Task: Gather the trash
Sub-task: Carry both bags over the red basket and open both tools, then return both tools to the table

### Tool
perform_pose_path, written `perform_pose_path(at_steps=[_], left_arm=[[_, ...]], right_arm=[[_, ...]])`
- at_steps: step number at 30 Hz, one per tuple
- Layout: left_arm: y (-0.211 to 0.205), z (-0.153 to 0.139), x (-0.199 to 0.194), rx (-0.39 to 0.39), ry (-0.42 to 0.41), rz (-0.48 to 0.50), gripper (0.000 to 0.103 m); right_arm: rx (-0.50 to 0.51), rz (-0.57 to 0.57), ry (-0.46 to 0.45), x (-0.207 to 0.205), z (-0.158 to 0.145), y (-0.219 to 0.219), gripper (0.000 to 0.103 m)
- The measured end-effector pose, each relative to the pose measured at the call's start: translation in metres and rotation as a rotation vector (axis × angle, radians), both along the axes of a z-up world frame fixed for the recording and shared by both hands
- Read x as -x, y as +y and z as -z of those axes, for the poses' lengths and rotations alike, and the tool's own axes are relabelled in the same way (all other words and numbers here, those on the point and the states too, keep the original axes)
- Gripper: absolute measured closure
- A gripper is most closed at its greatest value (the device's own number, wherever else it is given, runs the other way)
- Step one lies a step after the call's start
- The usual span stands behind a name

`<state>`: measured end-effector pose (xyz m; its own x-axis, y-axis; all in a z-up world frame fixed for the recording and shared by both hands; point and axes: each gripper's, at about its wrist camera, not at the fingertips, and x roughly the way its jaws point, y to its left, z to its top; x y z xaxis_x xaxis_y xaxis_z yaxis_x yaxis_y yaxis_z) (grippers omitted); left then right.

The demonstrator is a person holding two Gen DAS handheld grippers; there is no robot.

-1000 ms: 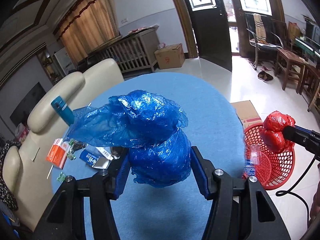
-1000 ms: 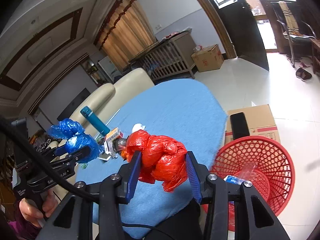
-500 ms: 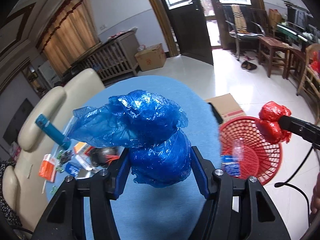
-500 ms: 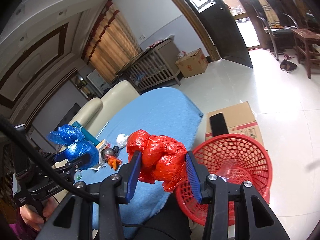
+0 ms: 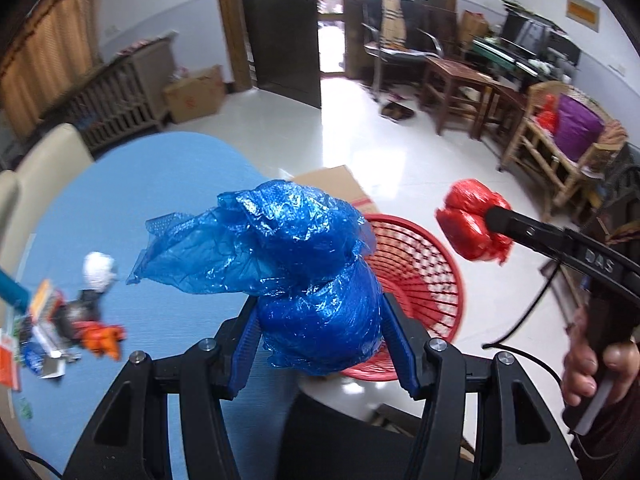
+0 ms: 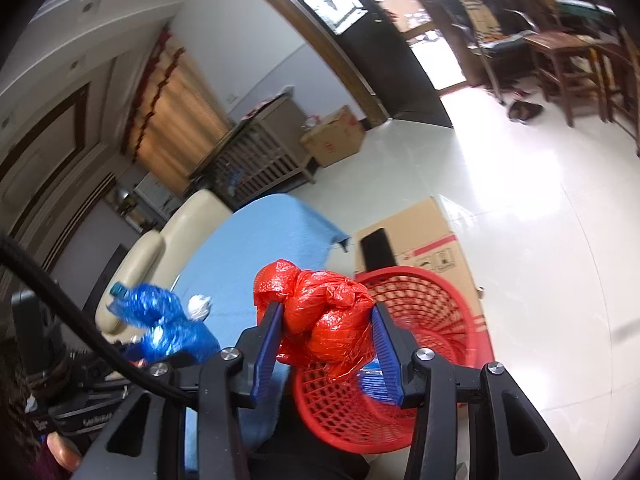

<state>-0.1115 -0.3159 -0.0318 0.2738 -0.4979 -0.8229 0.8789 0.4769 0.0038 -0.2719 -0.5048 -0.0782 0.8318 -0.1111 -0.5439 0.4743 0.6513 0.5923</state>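
Observation:
My left gripper [image 5: 320, 320] is shut on a crumpled blue plastic bag [image 5: 296, 264], held above the table's right edge, just left of the red mesh basket [image 5: 420, 264] on the floor. My right gripper [image 6: 326, 328] is shut on a knotted red plastic bag [image 6: 324, 316] and holds it over the red basket [image 6: 432, 312]. The red bag [image 5: 472, 220] and the right gripper also show in the left wrist view, above the basket's right rim. The blue bag [image 6: 168, 328] shows at the left of the right wrist view.
The blue-covered table [image 5: 132, 208] carries loose trash at its left: a white paper ball [image 5: 98, 270], an orange scrap [image 5: 102, 336], wrappers and cartons. A cardboard box [image 6: 424, 232] lies on the floor behind the basket. Wooden chairs [image 5: 552, 144] stand at the far right.
Both grippers have swung right, away from the table toward the red basket, each still holding its bag. The right gripper now hangs over the basket; the basket has come closer in both views.

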Motion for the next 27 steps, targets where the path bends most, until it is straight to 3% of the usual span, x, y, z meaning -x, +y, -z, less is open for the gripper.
perform_pose_path(at_steps=[6,11,15,20,27], left_arm=[[-0.024,0.023,0.009,-0.051,0.084,0.071,0.043],[-0.032,0.034,0.012,-0.061,0.104,0.112,0.042],[-0.037,0.04,0.005,-0.056,0.103,0.083,0.041],[-0.038,0.046,-0.007,-0.045,0.133,0.035,0.04],[-0.033,0.041,-0.014,-0.001,0.147,0.011,0.038]], right_arm=[[-0.075,0.065,0.046,0.004,0.025,-0.021,0.055],[-0.132,0.084,0.09,-0.001,0.048,-0.028,0.054],[-0.187,0.1,0.098,0.0,0.061,-0.034,0.053],[-0.232,0.099,0.096,-0.001,0.066,-0.038,0.045],[-0.226,0.083,0.099,-0.01,0.063,-0.032,0.042]])
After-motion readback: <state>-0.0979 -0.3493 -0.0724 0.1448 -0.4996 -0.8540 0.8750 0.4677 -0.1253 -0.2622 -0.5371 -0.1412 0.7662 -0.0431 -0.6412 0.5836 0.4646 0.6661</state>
